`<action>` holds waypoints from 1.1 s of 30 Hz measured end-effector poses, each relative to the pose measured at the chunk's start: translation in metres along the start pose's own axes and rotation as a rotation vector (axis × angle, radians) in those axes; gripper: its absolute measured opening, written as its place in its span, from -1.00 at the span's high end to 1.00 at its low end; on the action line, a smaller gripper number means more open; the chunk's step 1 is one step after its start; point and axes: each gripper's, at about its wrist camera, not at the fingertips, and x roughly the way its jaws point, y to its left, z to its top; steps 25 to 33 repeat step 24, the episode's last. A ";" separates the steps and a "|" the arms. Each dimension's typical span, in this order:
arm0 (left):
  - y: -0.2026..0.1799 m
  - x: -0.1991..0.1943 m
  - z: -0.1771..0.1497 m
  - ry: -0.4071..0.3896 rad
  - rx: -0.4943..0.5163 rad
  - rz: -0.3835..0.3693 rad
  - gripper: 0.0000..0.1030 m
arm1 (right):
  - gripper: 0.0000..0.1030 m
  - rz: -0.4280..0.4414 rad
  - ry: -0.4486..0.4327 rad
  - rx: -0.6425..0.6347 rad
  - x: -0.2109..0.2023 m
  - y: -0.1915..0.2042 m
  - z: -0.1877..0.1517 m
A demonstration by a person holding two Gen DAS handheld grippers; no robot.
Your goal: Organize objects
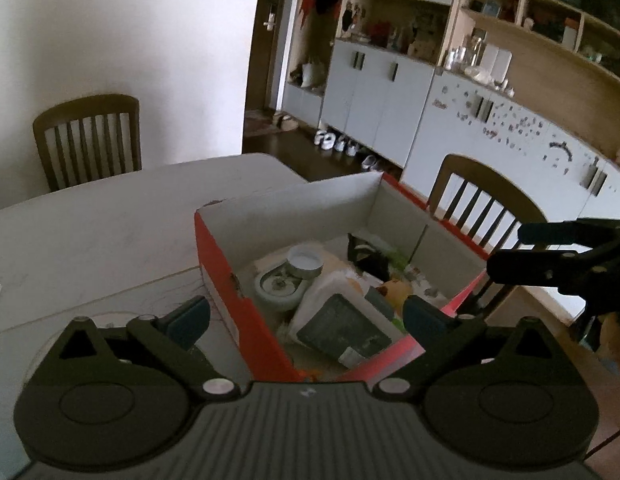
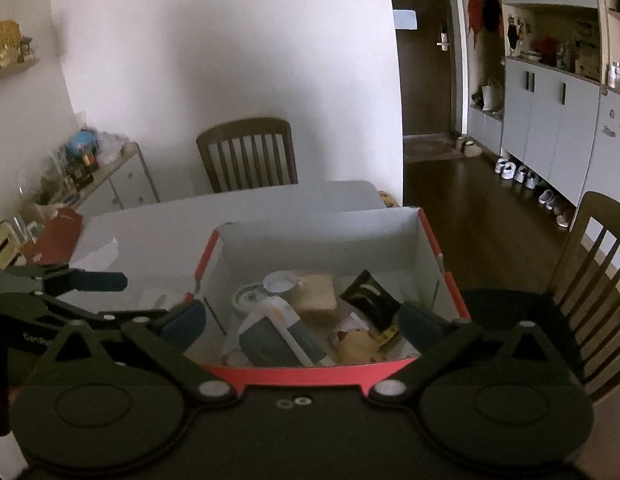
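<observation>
Red-edged box point(image 2: 428, 236) at table point(image 1: 110, 216) edge, both tongs point(image 1: 306, 316) point(image 2: 302, 320) gaping, empty.

A box point(image 2: 326, 240) is set on the table point(image 2: 170, 220). Inside it, a bowl point(image 1: 276, 288) lies at the left, a round tin point(image 1: 305, 261) resting on its far rim. A framed slate point(image 1: 342, 330) is propped right of the bowl. Chairs point(image 2: 248, 154) are placed behind the table and right of it.
</observation>
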 end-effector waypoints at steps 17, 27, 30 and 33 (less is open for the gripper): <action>-0.021 -0.019 -0.012 -0.046 0.032 0.032 -1.00 | -1.00 -0.007 -0.002 -0.002 -0.011 0.005 -0.015; -0.022 -0.018 -0.017 -0.036 0.026 0.022 -1.00 | -1.00 -0.006 0.005 -0.012 -0.012 0.005 -0.018; -0.022 -0.018 -0.017 -0.036 0.026 0.022 -1.00 | -1.00 -0.006 0.005 -0.012 -0.012 0.005 -0.018; -0.022 -0.018 -0.017 -0.036 0.026 0.022 -1.00 | -1.00 -0.006 0.005 -0.012 -0.012 0.005 -0.018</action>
